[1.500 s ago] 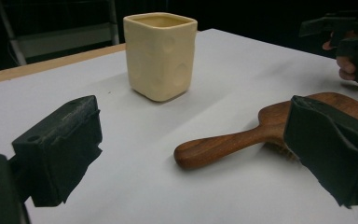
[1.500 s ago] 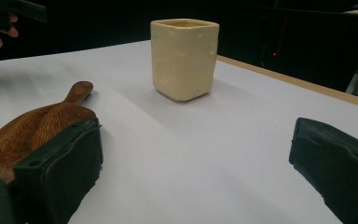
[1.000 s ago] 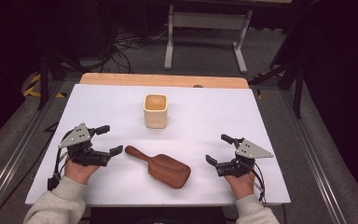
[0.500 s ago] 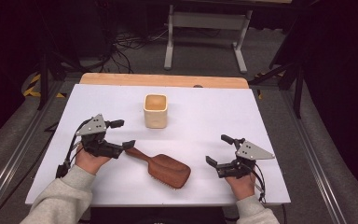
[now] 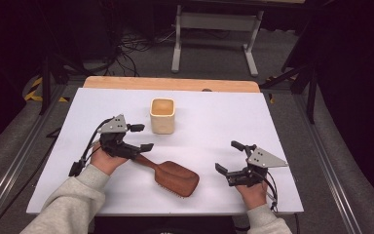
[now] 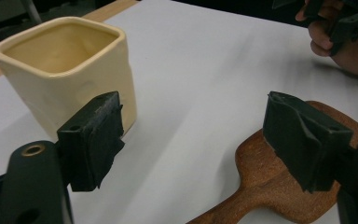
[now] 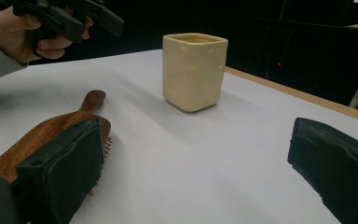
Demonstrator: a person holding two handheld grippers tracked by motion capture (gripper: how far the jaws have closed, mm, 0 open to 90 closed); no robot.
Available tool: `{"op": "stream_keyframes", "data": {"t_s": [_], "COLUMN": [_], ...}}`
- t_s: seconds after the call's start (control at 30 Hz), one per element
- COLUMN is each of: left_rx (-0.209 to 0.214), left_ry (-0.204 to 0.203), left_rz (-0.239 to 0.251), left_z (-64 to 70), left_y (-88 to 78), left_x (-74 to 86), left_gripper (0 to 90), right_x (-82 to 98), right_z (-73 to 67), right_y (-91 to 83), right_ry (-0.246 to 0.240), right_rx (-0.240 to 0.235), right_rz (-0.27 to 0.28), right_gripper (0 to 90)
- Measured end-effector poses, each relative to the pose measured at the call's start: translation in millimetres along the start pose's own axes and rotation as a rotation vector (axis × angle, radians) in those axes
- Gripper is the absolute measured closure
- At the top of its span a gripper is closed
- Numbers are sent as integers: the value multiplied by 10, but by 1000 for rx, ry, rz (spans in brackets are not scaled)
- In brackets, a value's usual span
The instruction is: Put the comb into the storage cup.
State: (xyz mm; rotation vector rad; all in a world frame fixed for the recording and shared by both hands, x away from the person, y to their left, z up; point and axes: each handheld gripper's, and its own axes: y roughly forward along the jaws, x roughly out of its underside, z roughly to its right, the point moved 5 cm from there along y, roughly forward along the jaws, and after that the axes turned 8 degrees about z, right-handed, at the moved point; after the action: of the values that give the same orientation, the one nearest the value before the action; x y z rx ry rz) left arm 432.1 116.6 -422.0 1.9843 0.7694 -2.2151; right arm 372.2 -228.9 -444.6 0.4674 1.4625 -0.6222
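- High view, lower centre: brush (image 5: 175, 178) flat on desk (image 5: 214, 122), bristles down, handle toward left gripper (image 5: 143, 137), which hovers over handle end.
- Left gripper view: fingers (image 6: 93, 140) apart, just been closing, bare desk between them. Brush handle (image 6: 261, 186) low at right, beneath right finger rather than inside gap.
- Likely to miss: closing from here would pinch air, or clip handle from one side and skid brush across smooth desk.
- Likely to tip: pressing right finger down onto handle could lever head up on its bristles and rock it away from grip.
- Cup (image 5: 162, 116) just behind left finger in left gripper view. Shifting sideways to centre on handle could nudge or topple it; looks light and tall enough to slide.
- Narrow rounded handle, polished wood by its look: apt to roll or slip from a shallow tip pinch; better taken deep and square.
- Right gripper (image 5: 227, 156) at lower right of high view, fingers wide apart, holding nothing, near brush head but clear of it. Right gripper view puts brush (image 7: 42, 135) behind left finger.
- If brush swings on lifting, could strike right gripper; could also drop bristle-first if head outweighs grip.
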Motion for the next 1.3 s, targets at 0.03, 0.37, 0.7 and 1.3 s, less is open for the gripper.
{"op": "stream_keyframes", "data": {"t_s": [0.03, 0.37, 0.7, 1.3], "left_rx": [10, 50, 31, 48], "left_ry": [-1, -37, -45, 66], "left_rz": [-8, -59, -228, -529], "left_z": [3, -77, -148, -91], "left_y": [17, 77, 224, 492], "left_x": [-3, 42, 207, 374], "left_gripper": [222, 489, 900, 900], "right_x": [-2, -1, -5, -9], "right_z": [-3, -3, -11, -26], "right_y": [-1, -5, -2, -7], "right_ry": [1, 0, -6, -9], "right_rx": [0, -1, -7, -16], "right_rz": [3, 1, 1, -3], "right_gripper": [41, 44, 50, 53]}}
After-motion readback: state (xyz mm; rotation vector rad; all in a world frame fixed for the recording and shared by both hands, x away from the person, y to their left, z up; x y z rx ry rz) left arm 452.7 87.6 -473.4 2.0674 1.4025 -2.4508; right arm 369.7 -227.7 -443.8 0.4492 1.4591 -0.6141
